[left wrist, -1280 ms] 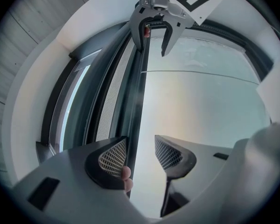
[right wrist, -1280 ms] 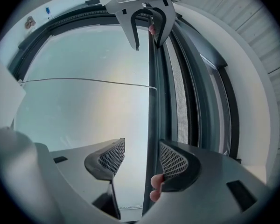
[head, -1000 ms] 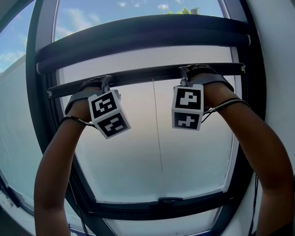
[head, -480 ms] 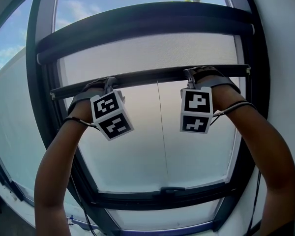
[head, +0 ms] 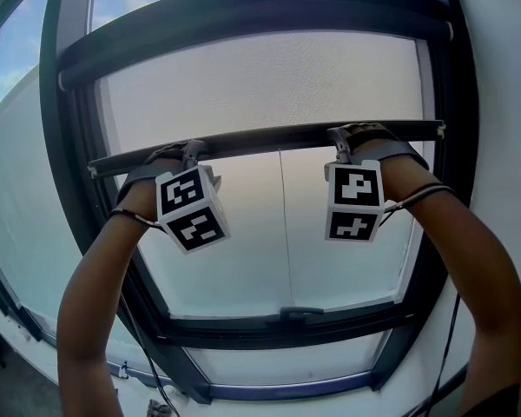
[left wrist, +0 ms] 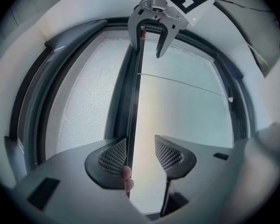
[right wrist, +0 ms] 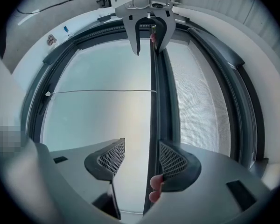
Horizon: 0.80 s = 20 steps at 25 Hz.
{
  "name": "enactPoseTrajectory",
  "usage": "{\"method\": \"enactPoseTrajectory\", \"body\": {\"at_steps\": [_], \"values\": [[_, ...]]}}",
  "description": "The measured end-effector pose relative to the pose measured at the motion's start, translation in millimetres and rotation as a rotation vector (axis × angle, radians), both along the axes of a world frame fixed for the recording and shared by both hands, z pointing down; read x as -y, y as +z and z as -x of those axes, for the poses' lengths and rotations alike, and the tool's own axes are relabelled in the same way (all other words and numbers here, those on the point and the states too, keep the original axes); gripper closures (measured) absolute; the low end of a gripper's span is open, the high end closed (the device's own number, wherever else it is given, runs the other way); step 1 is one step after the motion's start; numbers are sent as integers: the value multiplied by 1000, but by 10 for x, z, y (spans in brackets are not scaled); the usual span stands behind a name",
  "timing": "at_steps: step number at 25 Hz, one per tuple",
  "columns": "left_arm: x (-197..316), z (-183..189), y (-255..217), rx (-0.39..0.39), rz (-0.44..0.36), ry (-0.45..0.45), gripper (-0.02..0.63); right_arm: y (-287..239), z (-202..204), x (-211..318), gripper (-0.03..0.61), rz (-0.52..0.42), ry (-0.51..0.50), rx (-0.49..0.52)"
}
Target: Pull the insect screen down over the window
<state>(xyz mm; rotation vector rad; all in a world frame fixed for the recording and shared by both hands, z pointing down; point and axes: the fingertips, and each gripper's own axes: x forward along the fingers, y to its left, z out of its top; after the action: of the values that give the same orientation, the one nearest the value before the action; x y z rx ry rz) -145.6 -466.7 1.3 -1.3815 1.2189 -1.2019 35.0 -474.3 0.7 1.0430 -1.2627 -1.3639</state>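
The grey mesh insect screen (head: 260,85) hangs partway down from its dark roller box at the window top. Its dark pull bar (head: 269,137) crosses the glass at mid height. My left gripper (head: 191,152) and right gripper (head: 343,137) both sit on that bar, hands behind them. In the left gripper view the bar (left wrist: 133,120) lies against one jaw of the open left gripper (left wrist: 141,153), with a fingertip (left wrist: 126,174) on it. In the right gripper view the bar (right wrist: 154,115) lies against one jaw of the open right gripper (right wrist: 142,157).
A thin pull cord (head: 282,224) hangs from the bar toward a small handle (head: 302,313) on the lower sash. The dark window frame (head: 69,189) encloses the opening, with a white wall (head: 504,146) at the right. Sky shows through the glass.
Both grippers and the pull bar have come down the window. More mesh now shows between the roller box and the bar.
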Motion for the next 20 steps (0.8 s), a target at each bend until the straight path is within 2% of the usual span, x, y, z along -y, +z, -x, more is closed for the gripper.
{"method": "enactPoseTrajectory", "body": {"at_steps": [6, 12, 20], "values": [[-26, 10, 150, 28, 34, -11, 423, 138, -1, -20, 350, 22, -10, 0], [-48, -18, 558, 49, 132, 6, 423, 538, -21, -34, 350, 100, -24, -33], [-99, -48, 939, 56, 178, 21, 423, 921, -63, -65, 350, 129, -39, -42]]}}
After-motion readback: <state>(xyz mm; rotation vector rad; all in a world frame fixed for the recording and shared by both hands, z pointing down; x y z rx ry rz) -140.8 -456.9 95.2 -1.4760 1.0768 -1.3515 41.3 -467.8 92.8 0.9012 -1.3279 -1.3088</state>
